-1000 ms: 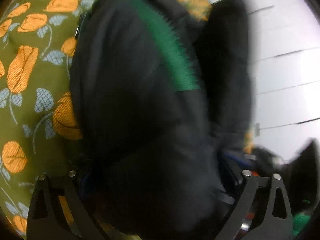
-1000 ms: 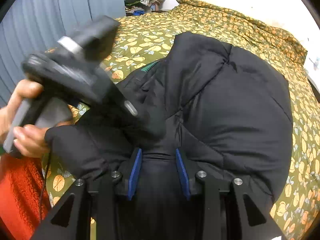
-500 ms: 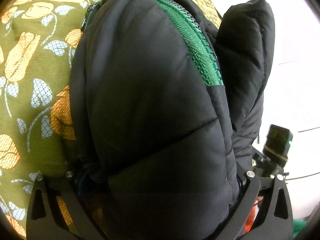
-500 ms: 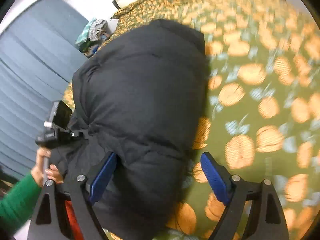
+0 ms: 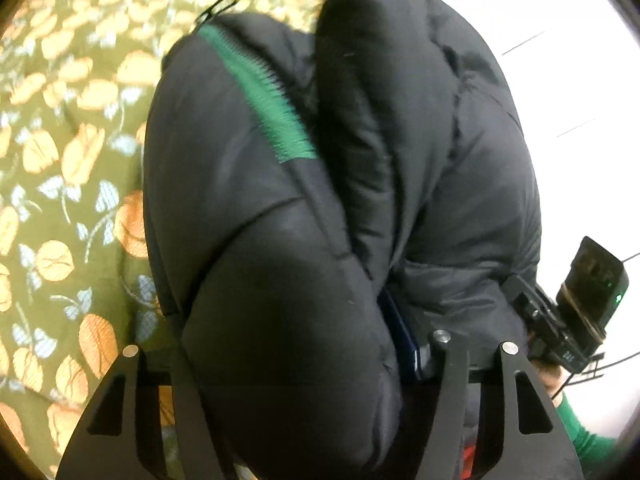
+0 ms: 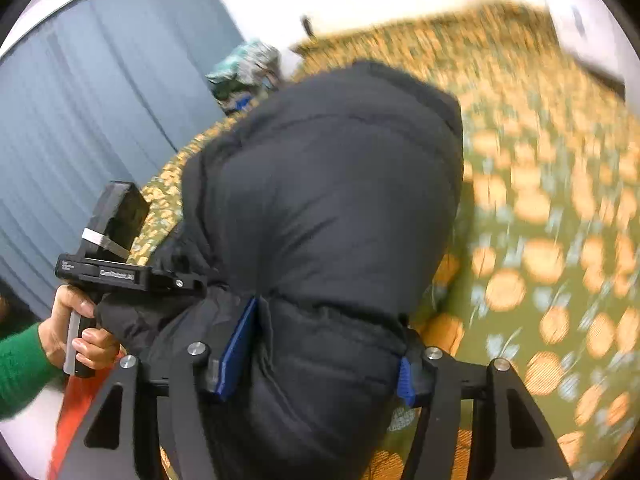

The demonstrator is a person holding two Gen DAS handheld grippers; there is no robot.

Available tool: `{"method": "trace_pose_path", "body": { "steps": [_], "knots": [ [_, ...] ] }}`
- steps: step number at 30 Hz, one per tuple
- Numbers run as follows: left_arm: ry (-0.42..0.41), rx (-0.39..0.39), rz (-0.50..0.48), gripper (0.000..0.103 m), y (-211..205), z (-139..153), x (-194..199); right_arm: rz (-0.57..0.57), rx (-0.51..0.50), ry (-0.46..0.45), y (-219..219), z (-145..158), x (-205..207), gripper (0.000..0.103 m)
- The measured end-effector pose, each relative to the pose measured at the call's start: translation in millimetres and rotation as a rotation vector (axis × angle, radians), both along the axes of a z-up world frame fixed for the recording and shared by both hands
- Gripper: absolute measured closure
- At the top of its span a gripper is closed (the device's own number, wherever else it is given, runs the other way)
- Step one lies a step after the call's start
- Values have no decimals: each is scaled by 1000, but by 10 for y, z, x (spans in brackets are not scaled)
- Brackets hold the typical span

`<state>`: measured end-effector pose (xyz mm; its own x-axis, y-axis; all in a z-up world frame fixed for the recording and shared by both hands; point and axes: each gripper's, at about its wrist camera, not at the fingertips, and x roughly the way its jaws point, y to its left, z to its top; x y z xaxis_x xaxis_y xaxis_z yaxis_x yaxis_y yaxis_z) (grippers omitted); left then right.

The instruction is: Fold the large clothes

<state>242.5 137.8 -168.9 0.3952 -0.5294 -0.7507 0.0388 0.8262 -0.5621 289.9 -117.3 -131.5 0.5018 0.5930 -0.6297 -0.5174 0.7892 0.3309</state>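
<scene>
Left wrist view: taken up along the left side by the bed [image 5: 60, 200] under its olive, orange-flowered cover, with the black puffer jacket [image 5: 260, 220] heaped down the middle and right. Looks bundled into thick rolls rather than laid flat, the far end on the bed. Probably gathered this way so the whole bulk can be carried over into the next fold. Clamped at the near end by the left gripper [image 5: 288, 344], fingers closing on a fat padded lobe, one blue pad [image 5: 400, 336] pressed into the fabric, the other hidden behind it. Gripped alongside, at lower centre of the right wrist view, by the right gripper [image 6: 320, 356], fingers closing too, both blue pads dented into the quilting. Held at two neighbouring spots, likely to keep the slippery padding from unrolling.

Plenty of bare cover at right and lower right of the right wrist view for laying the bundle down. Hemmed in at left by a blue-grey curtain [image 6: 80, 120], with the bed edge running diagonally beside it and a pile of clothes [image 6: 244, 68] at the far corner. Marked at upper centre of the left wrist view by the green zipper tape [image 5: 260, 96], a handy line for squaring edges.
</scene>
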Motion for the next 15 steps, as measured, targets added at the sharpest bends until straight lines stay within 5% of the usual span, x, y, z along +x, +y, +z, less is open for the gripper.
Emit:
{"method": "trace_pose_path", "body": {
  "steps": [4, 8, 11, 15],
  "knots": [
    [-98, 51, 2, 44, -110, 449, 75, 18, 44, -93, -77, 395, 10, 43],
    [-146, 113, -3, 44, -230, 671, 575, 6, 79, -127, -87, 567, 526, 43],
    [-156, 151, -3, 44, -312, 646, 983, -17, 99, -114, -156, 458, 1054, 43],
    [-93, 196, 8, 38, -364, 257, 1393, -44, 103, -11, -314, 75, 1692, 43]
  ]
}}
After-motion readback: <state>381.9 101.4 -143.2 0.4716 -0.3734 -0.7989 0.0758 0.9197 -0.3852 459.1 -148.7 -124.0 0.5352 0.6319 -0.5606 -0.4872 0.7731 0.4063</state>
